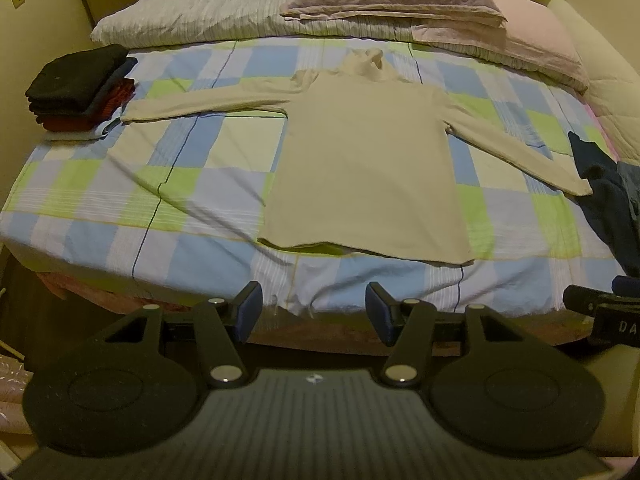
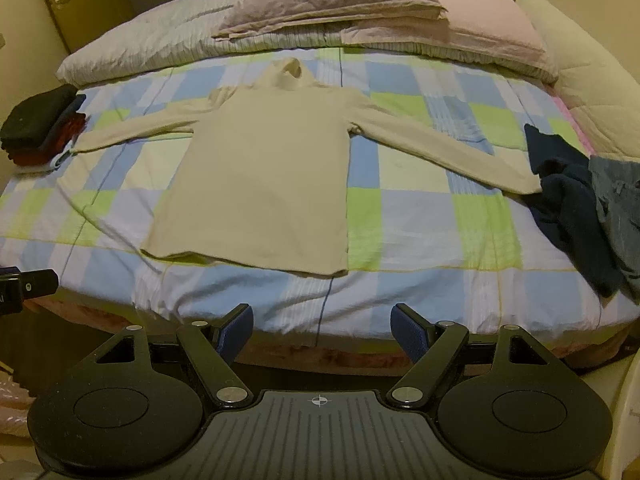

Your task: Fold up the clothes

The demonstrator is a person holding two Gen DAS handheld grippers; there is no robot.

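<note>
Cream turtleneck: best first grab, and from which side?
Likely the cuffs. The cream turtleneck lies flat, sleeves spread: left gripper takes the left cuff, right gripper the right cuff, each from outside, pinching the free edge.

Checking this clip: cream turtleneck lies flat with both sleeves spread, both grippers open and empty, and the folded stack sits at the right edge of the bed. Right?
Not quite: the folded stack sits at the left edge of the bed, as the left wrist view shows. The rest holds: the turtleneck lies flat with sleeves spread, and the left gripper and right gripper are open and empty.
</note>
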